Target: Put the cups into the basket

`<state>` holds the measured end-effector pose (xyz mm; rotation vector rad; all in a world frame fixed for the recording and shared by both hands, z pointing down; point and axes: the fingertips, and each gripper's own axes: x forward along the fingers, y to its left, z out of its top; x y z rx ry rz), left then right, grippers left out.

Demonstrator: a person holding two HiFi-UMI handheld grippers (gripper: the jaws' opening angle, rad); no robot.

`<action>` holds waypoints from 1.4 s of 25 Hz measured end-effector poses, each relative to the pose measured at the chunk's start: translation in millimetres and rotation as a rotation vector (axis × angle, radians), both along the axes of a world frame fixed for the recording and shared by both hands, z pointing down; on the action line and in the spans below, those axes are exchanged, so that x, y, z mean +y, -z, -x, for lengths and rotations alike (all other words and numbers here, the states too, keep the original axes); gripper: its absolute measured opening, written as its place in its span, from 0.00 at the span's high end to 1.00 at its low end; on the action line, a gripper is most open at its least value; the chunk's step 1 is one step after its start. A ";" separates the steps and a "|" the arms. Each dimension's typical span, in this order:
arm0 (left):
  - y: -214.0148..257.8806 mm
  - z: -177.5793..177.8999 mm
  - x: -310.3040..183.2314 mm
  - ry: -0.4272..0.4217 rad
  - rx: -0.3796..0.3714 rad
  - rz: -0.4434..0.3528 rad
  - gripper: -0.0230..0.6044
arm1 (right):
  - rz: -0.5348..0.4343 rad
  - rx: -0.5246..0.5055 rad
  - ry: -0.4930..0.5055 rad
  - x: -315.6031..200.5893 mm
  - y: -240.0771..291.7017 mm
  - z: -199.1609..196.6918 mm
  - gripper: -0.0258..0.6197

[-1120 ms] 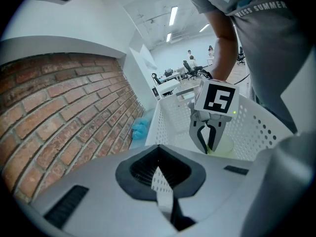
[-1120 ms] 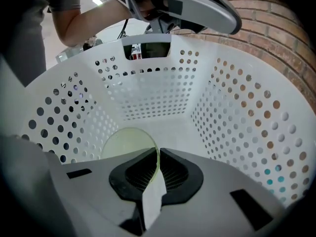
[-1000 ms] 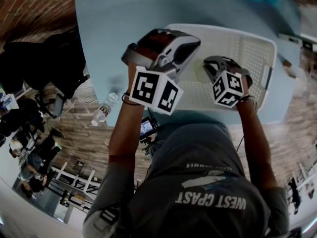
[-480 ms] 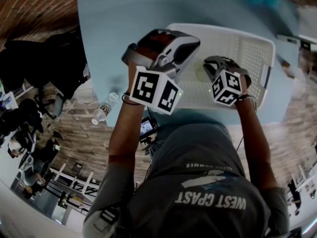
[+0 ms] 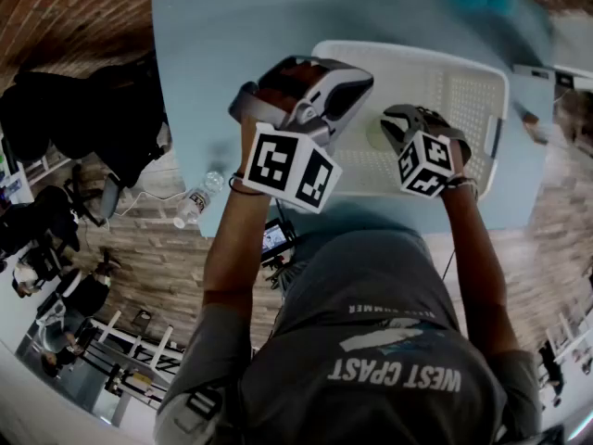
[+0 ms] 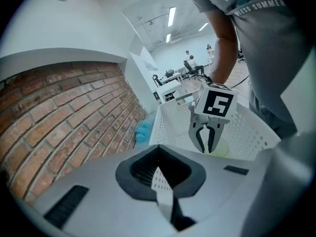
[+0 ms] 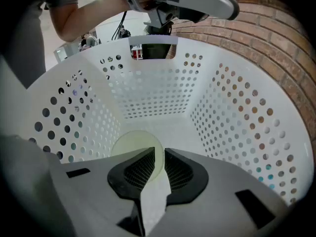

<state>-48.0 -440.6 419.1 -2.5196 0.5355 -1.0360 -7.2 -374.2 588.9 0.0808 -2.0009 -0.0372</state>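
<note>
Shows the right tool [image 7: 158, 168] low inside the white perforated basket [image 7: 158, 90], jaws closed on the thin wall of a pale yellow-green cup [image 7: 132, 146]. Grips by the wall edge, presumably to carry so light a cup without crushing it. Puts the cup close to the basket floor, though contact with it cannot be told. Has the left tool [image 6: 160, 177] raised over the basket's left rim and the blue bench [image 5: 222, 35], jaws together on nothing, probably parked clear of the working hand. Judged stage: placement nearly complete, release of the cup outstanding.
</note>
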 end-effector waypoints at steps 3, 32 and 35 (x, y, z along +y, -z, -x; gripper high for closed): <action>6.2 -0.6 2.8 -0.002 0.002 -0.013 0.96 | -0.028 -0.006 -0.005 -1.6 9.2 -0.6 0.87; 50.3 -0.6 74.3 -0.017 -0.001 -0.097 0.96 | -0.446 -0.264 -0.095 33.9 177.4 10.6 0.94; 51.8 -3.0 83.2 -0.021 -0.004 -0.103 0.96 | -0.455 -0.265 -0.094 44.2 181.5 8.0 0.94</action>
